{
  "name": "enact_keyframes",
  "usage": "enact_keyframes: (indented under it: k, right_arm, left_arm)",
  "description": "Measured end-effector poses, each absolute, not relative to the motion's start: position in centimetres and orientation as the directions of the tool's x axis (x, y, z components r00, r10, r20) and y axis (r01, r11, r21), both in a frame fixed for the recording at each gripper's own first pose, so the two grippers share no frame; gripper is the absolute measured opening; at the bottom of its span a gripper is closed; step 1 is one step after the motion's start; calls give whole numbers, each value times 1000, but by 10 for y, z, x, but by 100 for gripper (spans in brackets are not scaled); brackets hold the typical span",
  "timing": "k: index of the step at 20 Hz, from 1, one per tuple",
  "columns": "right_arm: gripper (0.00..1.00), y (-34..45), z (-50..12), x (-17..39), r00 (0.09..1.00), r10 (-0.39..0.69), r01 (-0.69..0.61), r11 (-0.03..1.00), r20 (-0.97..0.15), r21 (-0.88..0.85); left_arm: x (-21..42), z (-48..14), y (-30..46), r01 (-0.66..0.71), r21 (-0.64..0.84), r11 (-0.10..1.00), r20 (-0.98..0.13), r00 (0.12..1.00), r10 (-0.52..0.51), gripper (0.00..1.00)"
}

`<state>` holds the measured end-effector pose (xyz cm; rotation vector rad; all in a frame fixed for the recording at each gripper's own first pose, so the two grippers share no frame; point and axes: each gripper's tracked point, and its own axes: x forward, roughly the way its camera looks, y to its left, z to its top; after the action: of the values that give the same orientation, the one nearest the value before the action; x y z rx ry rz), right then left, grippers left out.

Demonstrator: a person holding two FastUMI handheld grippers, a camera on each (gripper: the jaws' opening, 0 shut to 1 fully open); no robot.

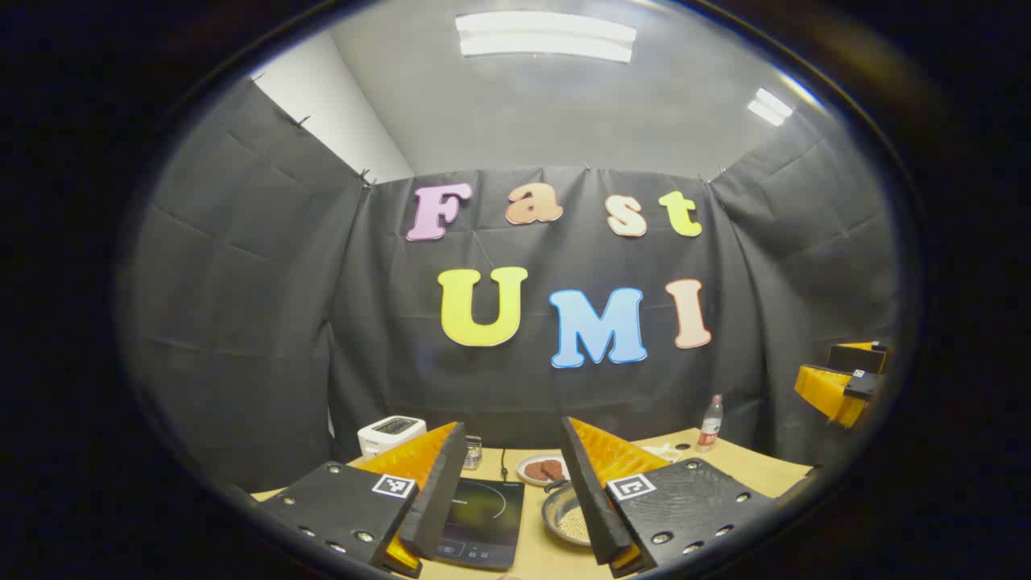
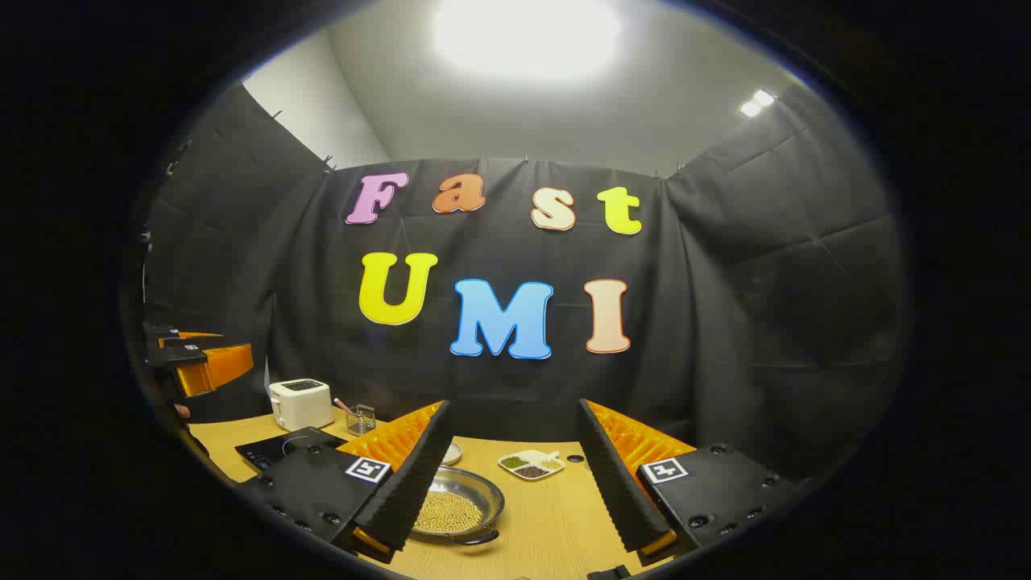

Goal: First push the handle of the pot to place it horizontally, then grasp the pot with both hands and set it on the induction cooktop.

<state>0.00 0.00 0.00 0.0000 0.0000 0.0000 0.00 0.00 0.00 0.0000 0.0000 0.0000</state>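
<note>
Both grippers hang above the wooden tabletop, well clear of everything on it, and nothing is held. The left gripper has its jaws spread wide with nothing between them; the right gripper is likewise wide and empty.

The pot, a shallow metal pan holding pale grains, sits on the tabletop just beside the black induction cooktop, not on it. In the right gripper view a dark handle shows at the pot's near rim. It seems to sit near the rim rather than sticking up, but its exact angle is too small to judge, so the handle step should be treated as not yet done.

Around the pot stand a white toaster, a small plate with brown pieces, a divided dish of beans, a small glass holder and a bottle.

The risks, as I judge them:
- The pot is light and loose-filled, so a push on the handle that is too hard or too low could slide or tip it and scatter grains.
- A lift with the two grippers at uneven heights would tilt it and spill.
- The shallow rim gives little to bite on; wide jaws closing off-centre may slip.
- The small plate lies near the pot and could be knocked during the approach.
</note>
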Motion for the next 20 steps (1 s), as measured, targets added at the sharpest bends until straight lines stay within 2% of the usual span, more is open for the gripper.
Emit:
enact_keyframes:
  k: [3, 4, 6, 20]
  right_arm:
    - [97, 2, -3, 0, 1000, 3, -3, 1000, -8, -2]
    - [97, 3, -5, 0, 1000, 5, -5, 1000, -13, -1]
    - [97, 3, -5, 0, 1000, 5, -5, 1000, -17, -3]
    - [97, 3, -6, 2, 999, 4, -3, 1000, -32, 28]
  left_arm:
    - [-3, 1, 1, -2, 14, 1000, 8, 1000, 2, 71]
    - [-4, 2, 2, -3, 17, 1000, 9, 1000, 3, 68]
    - [-5, 2, 2, -6, 20, 1000, 12, 1000, 6, 71]
    - [-10, 2, 8, -25, 31, 999, 18, 1000, 25, 71]
